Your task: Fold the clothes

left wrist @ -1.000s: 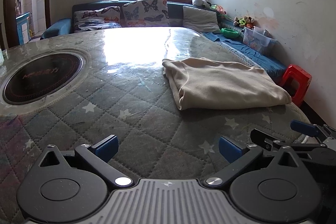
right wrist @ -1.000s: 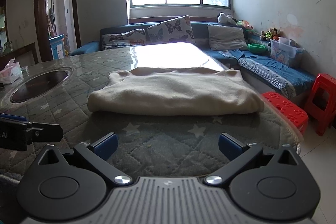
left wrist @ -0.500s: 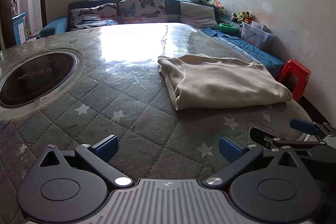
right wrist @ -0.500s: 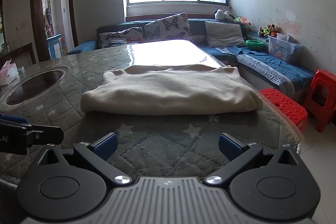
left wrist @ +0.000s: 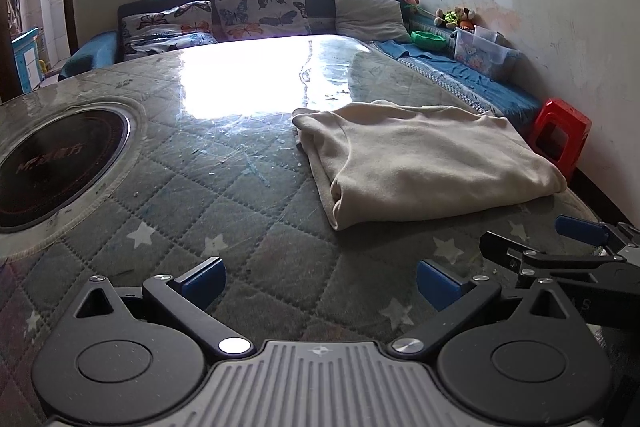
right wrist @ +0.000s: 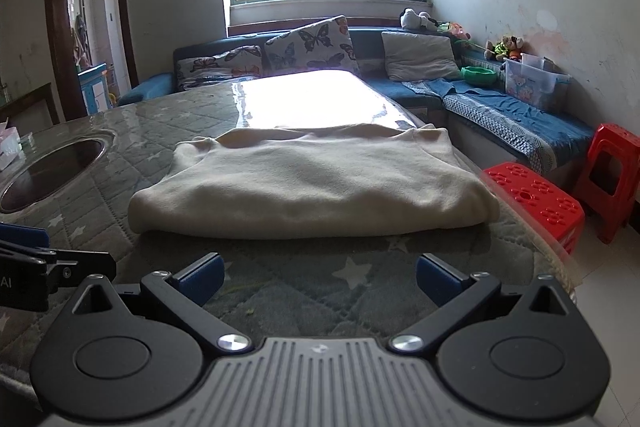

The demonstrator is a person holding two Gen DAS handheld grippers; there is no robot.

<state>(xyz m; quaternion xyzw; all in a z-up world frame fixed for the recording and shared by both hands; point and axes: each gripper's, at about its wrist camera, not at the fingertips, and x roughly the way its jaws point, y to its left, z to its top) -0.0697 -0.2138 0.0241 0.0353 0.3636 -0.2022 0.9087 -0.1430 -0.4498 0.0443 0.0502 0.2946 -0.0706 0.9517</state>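
Folded cream garment (right wrist: pixel 312 183) ahead of right gripper (right wrist: pixel 318 279), left gripper (left wrist: pixel 320 281), both spread, empty

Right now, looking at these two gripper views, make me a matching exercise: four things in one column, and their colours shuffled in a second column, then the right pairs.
Things:
1. folded garment
2. plastic stool
3. bowl on the sofa
4. gripper pads

Colours:
A. green
B. blue
C. cream
D. red

Pairs: 1-C, 2-D, 3-A, 4-B
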